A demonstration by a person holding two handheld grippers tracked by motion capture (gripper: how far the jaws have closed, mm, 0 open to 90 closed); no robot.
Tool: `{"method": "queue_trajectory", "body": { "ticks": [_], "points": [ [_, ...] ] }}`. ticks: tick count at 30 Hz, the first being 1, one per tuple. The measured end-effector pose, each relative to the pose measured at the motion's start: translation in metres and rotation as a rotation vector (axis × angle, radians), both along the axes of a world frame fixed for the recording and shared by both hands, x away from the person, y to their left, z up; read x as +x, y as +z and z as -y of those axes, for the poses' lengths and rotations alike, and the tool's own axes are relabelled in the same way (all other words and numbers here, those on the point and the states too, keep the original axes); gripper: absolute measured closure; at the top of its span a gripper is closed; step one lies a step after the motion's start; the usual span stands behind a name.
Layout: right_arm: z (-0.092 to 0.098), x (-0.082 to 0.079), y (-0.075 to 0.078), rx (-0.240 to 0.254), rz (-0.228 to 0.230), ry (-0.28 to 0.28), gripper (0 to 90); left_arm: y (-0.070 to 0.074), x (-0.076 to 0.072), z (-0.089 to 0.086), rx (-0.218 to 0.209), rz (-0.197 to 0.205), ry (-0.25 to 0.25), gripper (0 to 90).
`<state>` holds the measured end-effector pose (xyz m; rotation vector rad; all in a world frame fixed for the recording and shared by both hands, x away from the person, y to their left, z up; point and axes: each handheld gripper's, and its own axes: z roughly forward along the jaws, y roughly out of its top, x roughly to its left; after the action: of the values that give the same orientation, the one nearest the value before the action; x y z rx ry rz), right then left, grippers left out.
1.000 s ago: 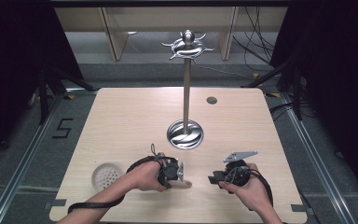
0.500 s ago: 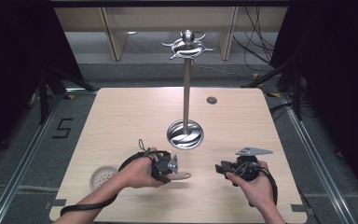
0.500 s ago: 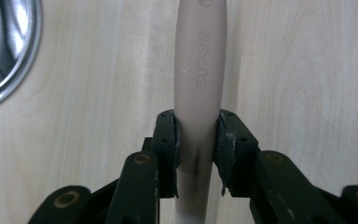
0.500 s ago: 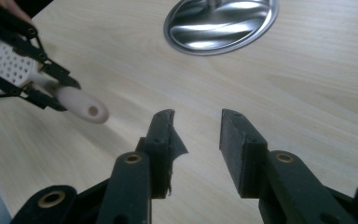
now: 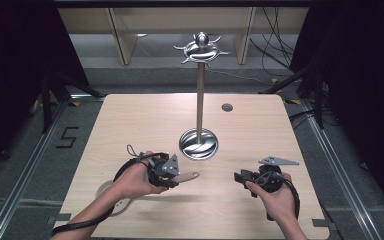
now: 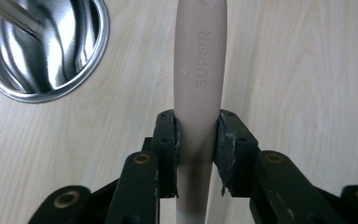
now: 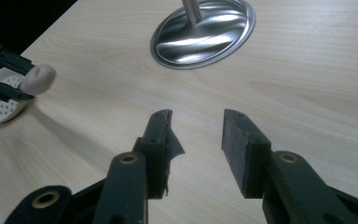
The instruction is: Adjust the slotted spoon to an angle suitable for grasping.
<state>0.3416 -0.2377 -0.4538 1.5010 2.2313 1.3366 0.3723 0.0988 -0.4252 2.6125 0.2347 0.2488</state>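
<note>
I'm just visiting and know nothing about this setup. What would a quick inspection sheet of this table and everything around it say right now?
Surface: pale wooden table, with a small round dark spot near the far edge.
Job's things: a beige utensil handle marked SUPOR, its white perforated head low by the table; a tall metal stand with a round shiny base and hooks on top.
Clutter: nothing seen.
Grippers: left gripper clamped on the handle; right gripper open, holding nothing, above the table.
Cables: a black cable trails from the left gripper; more cables lie on the floor behind the table.
Surroundings: grey floor, a "5" marked on it, dark curtains at both sides.
</note>
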Motion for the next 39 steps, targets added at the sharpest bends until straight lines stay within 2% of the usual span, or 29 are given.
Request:
{"method": "queue_trajectory", "body": {
  "ticks": [1, 3, 4, 5, 6, 7, 8, 11, 13, 14, 15, 16, 19, 21, 22, 25, 26, 27, 28, 29, 31, 32, 33, 34, 35, 36, 37, 38, 39],
  "points": [
    [0.000, 0.000, 0.000, 0.012, 0.005, 0.001, 62.7, 0.001, -0.001, -0.002, -0.030, -0.010, 0.019, 69.9],
    [0.000, -0.001, 0.001, -0.007, -0.001, -0.010, 62.6, 0.002, -0.001, -0.004, -0.043, -0.003, 0.027, 70.0],
    [0.000, -0.001, 0.001, -0.012, 0.001, -0.013, 62.5, 0.005, -0.001, -0.009, -0.076, -0.003, 0.040, 70.0],
    [0.000, -0.001, 0.001, -0.004, -0.008, -0.011, 62.5, 0.009, 0.000, -0.012, -0.059, 0.007, 0.029, 69.9],
    [0.000, -0.001, 0.001, -0.011, 0.000, -0.013, 62.4, 0.010, 0.000, -0.015, -0.081, 0.013, 0.039, 70.0],
    [0.000, 0.000, 0.000, 0.012, 0.006, -0.001, 62.4, 0.012, 0.000, -0.018, -0.101, 0.008, 0.048, 70.0],
    [0.000, 0.001, -0.001, 0.012, 0.005, 0.000, 62.3, 0.014, -0.001, -0.020, -0.113, 0.010, 0.056, 70.0],
    [-0.001, 0.001, -0.001, 0.005, 0.006, -0.003, 62.3, 0.017, 0.000, -0.026, -0.122, 0.015, 0.060, 70.0],
    [-0.001, 0.002, -0.001, 0.010, -0.004, -0.001, 62.2, 0.022, -0.002, -0.035, -0.170, 0.036, 0.093, 70.0],
    [-0.001, 0.002, -0.001, 0.020, -0.007, 0.008, 62.2, 0.025, -0.002, -0.039, -0.164, 0.037, 0.083, 70.0],
    [-0.001, 0.002, -0.001, 0.005, 0.001, 0.005, 62.1, 0.025, -0.002, -0.039, -0.164, 0.037, 0.083, 70.0],
    [-0.001, 0.002, -0.002, 0.009, 0.001, 0.008, 61.8, 0.026, -0.003, -0.043, -0.207, 0.043, 0.115, 70.0],
    [-0.002, 0.004, -0.003, 0.014, -0.009, 0.014, 61.6, 0.028, -0.003, -0.050, -0.228, 0.051, 0.129, 70.0],
    [-0.002, 0.006, -0.004, 0.002, -0.005, 0.014, 61.6, 0.031, -0.002, -0.056, -0.266, 0.058, 0.150, 70.0],
    [-0.002, 0.006, -0.003, 0.012, -0.005, 0.021, 61.6, 0.032, -0.002, -0.058, -0.276, 0.060, 0.158, 70.0],
    [-0.003, 0.006, -0.002, 0.012, 0.006, 0.016, 61.6, 0.034, -0.001, -0.062, -0.288, 0.064, 0.163, 70.0],
    [-0.005, 0.005, -0.001, 0.038, -0.008, 0.004, 61.7, 0.036, 0.000, -0.065, -0.315, 0.068, 0.173, 70.1],
    [-0.004, 0.006, 0.000, 0.036, -0.001, 0.008, 61.6, 0.037, 0.000, -0.068, -0.324, 0.073, 0.179, 70.0],
    [-0.002, 0.009, -0.001, 0.016, 0.035, 0.023, 61.6, 0.038, 0.001, -0.070, -0.327, 0.081, 0.179, 70.0],
    [-0.002, 0.009, 0.000, 0.012, 0.034, 0.022, 61.6, 0.038, 0.001, -0.071, -0.354, 0.076, 0.197, 70.0],
    [-0.002, 0.011, 0.000, 0.025, 0.037, 0.026, 61.6, 0.041, 0.003, -0.075, -0.364, 0.082, 0.198, 70.0],
    [-0.001, 0.011, 0.001, 0.003, 0.047, 0.022, 61.7, 0.042, 0.003, -0.077, -0.357, 0.084, 0.204, 70.0],
    [-0.002, 0.011, 0.001, 0.003, 0.047, 0.020, 61.6, 0.043, 0.004, -0.078, -0.382, 0.087, 0.217, 70.0],
    [-0.003, 0.012, 0.000, 0.023, 0.040, 0.031, 61.6, 0.045, 0.004, -0.080, -0.387, 0.093, 0.218, 70.0],
    [-0.004, 0.013, -0.001, 0.009, 0.055, 0.024, 61.6, 0.047, 0.005, -0.082, -0.396, 0.097, 0.224, 70.0],
    [-0.004, 0.012, -0.001, 0.021, 0.051, 0.033, 61.5, 0.049, 0.004, -0.084, -0.409, 0.104, 0.236, 70.0],
    [-0.005, 0.011, 0.000, 0.005, 0.043, 0.029, 61.5, 0.051, 0.005, -0.086, -0.419, 0.109, 0.227, 70.0],
    [-0.007, 0.010, 0.000, 0.036, 0.019, 0.019, 61.4, 0.051, 0.005, -0.086, -0.419, 0.109, 0.227, 70.1],
    [-0.007, 0.010, 0.000, 0.036, 0.019, 0.019, 61.4, 0.053, 0.004, -0.088, -0.421, 0.118, 0.244, 70.1]
  ]
}}
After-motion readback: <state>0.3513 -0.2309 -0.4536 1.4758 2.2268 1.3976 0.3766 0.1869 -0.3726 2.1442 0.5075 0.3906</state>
